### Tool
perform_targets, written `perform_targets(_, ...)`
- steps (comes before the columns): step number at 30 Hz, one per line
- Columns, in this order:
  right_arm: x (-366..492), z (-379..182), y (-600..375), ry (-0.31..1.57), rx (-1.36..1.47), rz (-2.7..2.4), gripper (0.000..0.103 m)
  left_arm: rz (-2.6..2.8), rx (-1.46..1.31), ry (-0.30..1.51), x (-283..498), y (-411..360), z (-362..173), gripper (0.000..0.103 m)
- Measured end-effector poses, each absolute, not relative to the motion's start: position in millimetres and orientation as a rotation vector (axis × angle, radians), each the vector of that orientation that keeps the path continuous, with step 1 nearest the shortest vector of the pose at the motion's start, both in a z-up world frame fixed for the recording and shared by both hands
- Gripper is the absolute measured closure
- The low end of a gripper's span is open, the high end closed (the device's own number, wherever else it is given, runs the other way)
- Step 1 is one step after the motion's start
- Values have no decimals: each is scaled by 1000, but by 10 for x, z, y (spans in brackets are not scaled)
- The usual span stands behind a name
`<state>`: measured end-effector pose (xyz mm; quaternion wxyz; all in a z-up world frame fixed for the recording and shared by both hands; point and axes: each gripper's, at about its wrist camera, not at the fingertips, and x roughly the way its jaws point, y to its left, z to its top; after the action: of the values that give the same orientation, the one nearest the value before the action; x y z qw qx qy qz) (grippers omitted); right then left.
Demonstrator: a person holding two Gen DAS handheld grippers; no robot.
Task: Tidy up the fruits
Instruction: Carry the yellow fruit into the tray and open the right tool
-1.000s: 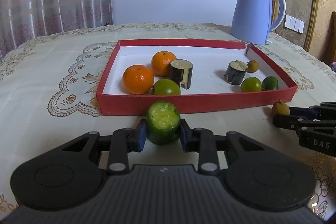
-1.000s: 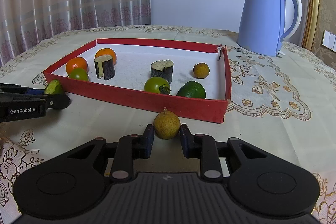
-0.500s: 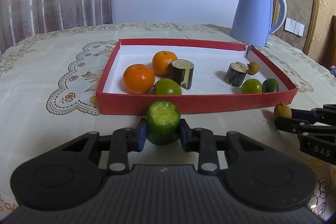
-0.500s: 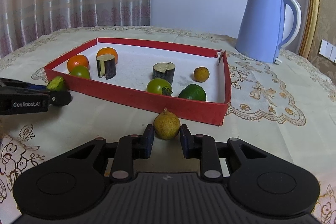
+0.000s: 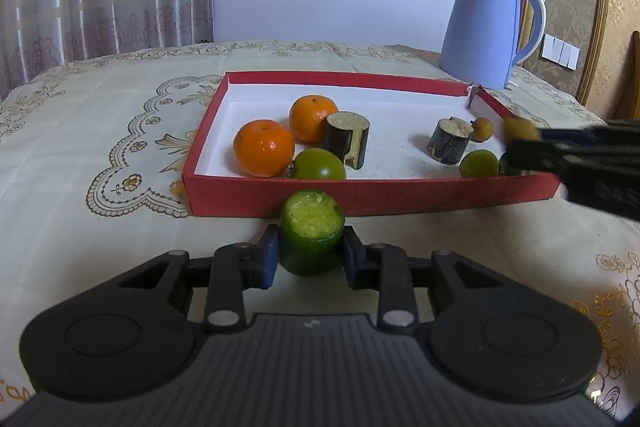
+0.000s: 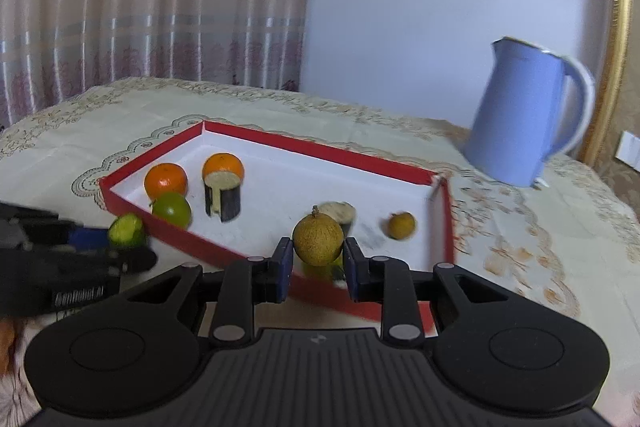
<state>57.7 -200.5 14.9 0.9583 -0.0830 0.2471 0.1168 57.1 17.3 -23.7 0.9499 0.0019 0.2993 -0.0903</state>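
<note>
My left gripper (image 5: 308, 259) is shut on a green cucumber chunk (image 5: 312, 230), just in front of the red tray's near wall (image 5: 380, 195). My right gripper (image 6: 316, 263) is shut on a small brown longan (image 6: 318, 239) and holds it raised over the tray's near right part (image 6: 360, 303); it shows blurred in the left wrist view (image 5: 520, 129). Inside the tray lie two oranges (image 5: 264, 147), a green tomato (image 5: 320, 165), two eggplant chunks (image 5: 347, 139), another longan (image 5: 482, 129) and a second green tomato (image 5: 477, 164).
A blue kettle (image 5: 486, 33) stands on the tablecloth behind the tray's far right corner. A curtain hangs at the back left, a gold-framed wall at the right. The table has cream embroidered cloth (image 5: 100, 131) to the tray's left.
My right gripper has lifted the longan off the cloth and carried it up over the tray's near right part. My left gripper has stayed shut on the cucumber chunk, nearly still.
</note>
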Motion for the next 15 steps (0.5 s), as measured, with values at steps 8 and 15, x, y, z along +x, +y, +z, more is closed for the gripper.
perform_targets(8, 971, 57, -1714, 551, -228, 255, 77, -186, 0, 610, 569, 173, -239, 74)
perform_targets(15, 1239, -80, -1560, 616, -245, 260, 77, -188, -4, 610, 566, 174, -246, 74)
